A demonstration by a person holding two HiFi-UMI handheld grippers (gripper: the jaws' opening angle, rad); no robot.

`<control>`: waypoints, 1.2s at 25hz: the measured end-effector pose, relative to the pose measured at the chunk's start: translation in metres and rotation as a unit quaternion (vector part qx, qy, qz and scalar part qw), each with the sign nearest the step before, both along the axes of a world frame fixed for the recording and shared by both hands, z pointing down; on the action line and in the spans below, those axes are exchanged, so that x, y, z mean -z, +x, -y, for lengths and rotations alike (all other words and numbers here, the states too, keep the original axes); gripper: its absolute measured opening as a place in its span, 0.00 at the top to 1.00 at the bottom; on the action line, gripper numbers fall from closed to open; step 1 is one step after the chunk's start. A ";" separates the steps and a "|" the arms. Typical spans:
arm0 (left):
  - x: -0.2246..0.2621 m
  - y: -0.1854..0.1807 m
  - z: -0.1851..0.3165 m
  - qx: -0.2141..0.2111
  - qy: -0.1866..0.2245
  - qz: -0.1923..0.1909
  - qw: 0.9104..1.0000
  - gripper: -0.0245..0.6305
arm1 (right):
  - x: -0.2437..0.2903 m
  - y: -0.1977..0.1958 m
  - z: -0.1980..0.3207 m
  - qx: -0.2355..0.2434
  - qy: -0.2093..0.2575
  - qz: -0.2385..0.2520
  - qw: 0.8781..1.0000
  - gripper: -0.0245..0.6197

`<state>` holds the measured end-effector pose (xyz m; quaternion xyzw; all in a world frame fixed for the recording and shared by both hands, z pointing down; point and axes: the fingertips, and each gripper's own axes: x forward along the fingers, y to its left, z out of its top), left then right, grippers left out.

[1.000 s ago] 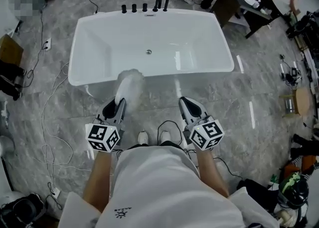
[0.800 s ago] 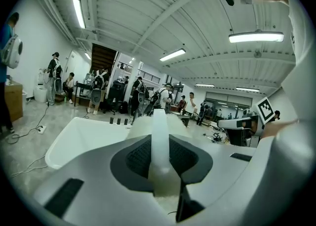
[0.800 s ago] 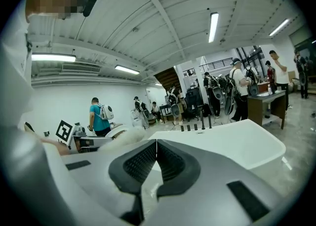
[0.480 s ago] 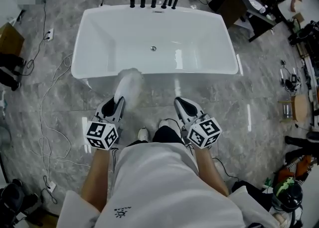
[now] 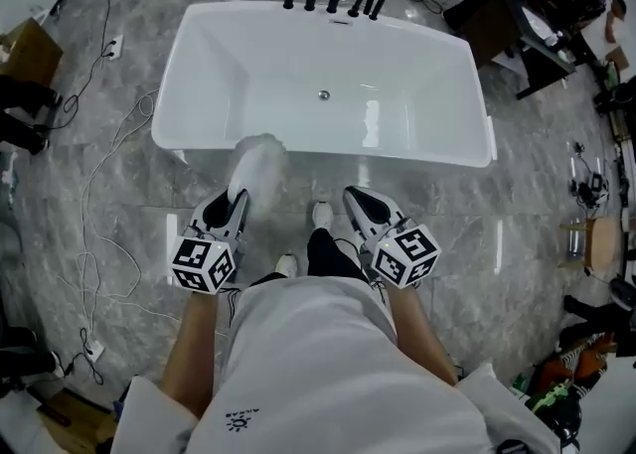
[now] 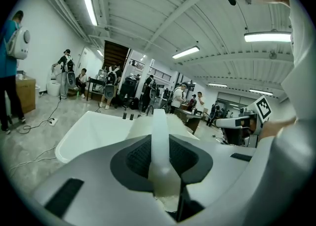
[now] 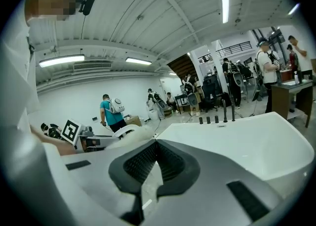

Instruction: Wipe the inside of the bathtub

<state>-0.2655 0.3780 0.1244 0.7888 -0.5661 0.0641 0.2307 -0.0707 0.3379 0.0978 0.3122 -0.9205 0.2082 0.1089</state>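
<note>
The white bathtub (image 5: 199, 55) stands on grey marble floor ahead of me, with a drain (image 5: 323, 95) in its bottom. My left gripper (image 5: 238, 198) is shut on the white handle of a fluffy white brush (image 5: 259, 155), whose head reaches over the tub's near rim. In the left gripper view the handle (image 6: 160, 136) stands upright between the jaws of the left gripper (image 6: 160, 143), with the tub (image 6: 89, 133) beyond. My right gripper (image 5: 356, 196) hangs short of the near rim, shut on nothing. In the right gripper view the right gripper (image 7: 156, 144) has its jaws pressed together beside the tub (image 7: 247, 143).
Black taps (image 5: 333, 3) line the tub's far rim. Loose cables (image 5: 94, 204) run over the floor at the left, near a cardboard box (image 5: 30, 50). Dark desks and gear (image 5: 537, 15) crowd the upper right. Several people (image 6: 66, 74) stand at the far side of the room.
The tub has come nearer and lower in the head view as the person steps toward it, one foot now forward. Both grippers keep their hold and pose.
</note>
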 end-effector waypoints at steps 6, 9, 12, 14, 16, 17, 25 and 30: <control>-0.010 -0.004 0.039 0.025 -0.015 0.008 1.000 0.82 | -0.007 -0.018 0.050 0.056 -0.010 0.005 0.998 0.93; -0.017 -0.005 0.057 0.044 -0.027 0.011 0.999 0.82 | -0.014 -0.030 0.072 0.099 -0.010 -0.002 0.995 0.93; -0.021 -0.002 0.075 0.057 -0.040 0.016 0.997 0.82 | -0.024 -0.040 0.090 0.142 -0.015 -0.008 0.990 0.93; -0.025 -0.001 0.089 0.069 -0.048 0.021 0.996 0.82 | -0.031 -0.049 0.105 0.170 -0.018 -0.011 0.985 0.93; -0.029 -0.002 0.100 0.092 -0.057 0.021 0.994 0.82 | -0.039 -0.058 0.118 0.201 -0.018 -0.017 0.979 0.93; -0.032 -0.004 0.104 0.106 -0.061 0.020 0.992 0.82 | -0.043 -0.062 0.124 0.218 -0.018 -0.020 0.976 0.93; -0.041 -0.025 0.123 0.207 -0.077 0.039 0.975 0.82 | -0.067 -0.084 0.167 0.302 -0.028 -0.021 0.953 0.93; -0.046 -0.044 0.114 0.246 -0.091 0.044 0.964 0.82 | -0.078 -0.103 0.166 0.345 -0.028 -0.023 0.938 0.93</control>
